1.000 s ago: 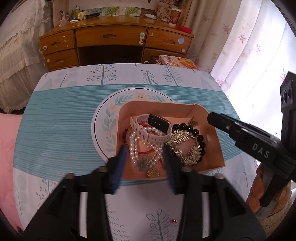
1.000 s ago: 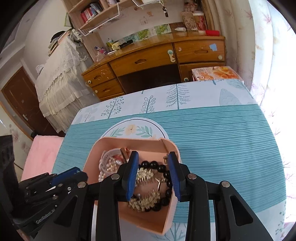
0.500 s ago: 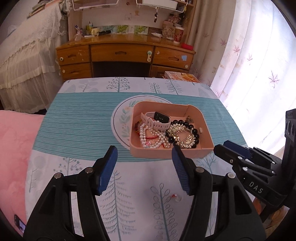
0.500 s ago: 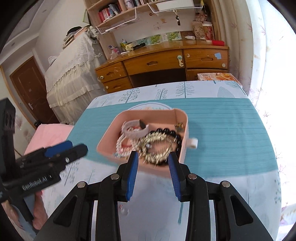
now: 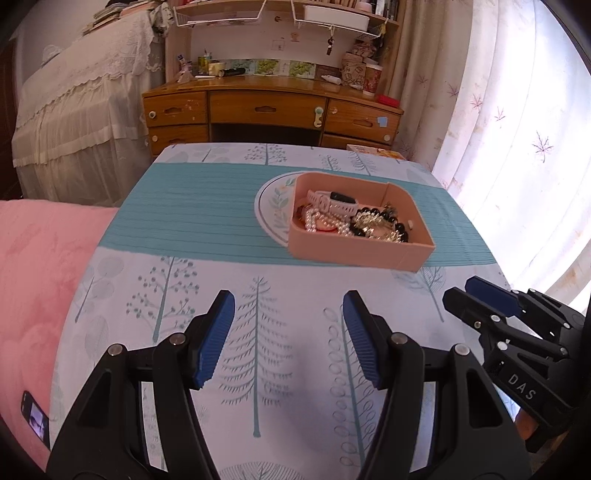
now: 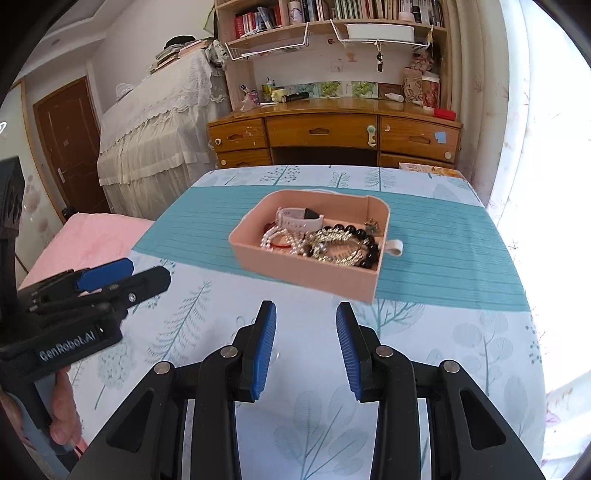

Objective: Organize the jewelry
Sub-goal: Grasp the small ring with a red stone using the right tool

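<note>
We list, left to right: a pink blanket; a lace-draped bed; a table under a teal-striped, tree-printed cloth; a wooden desk behind it, with shelves of books above; a curtain. On the cloth's teal band sits a pink tray holding jewelry. Our left gripper hangs over the cloth, fingers wide, nothing between. Our right gripper stands narrower, also empty.

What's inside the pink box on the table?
The pink box holds a white watch, pearl strands, a black bead bracelet and gold jewelry. They are piled together, so anything underneath is hidden.
</note>
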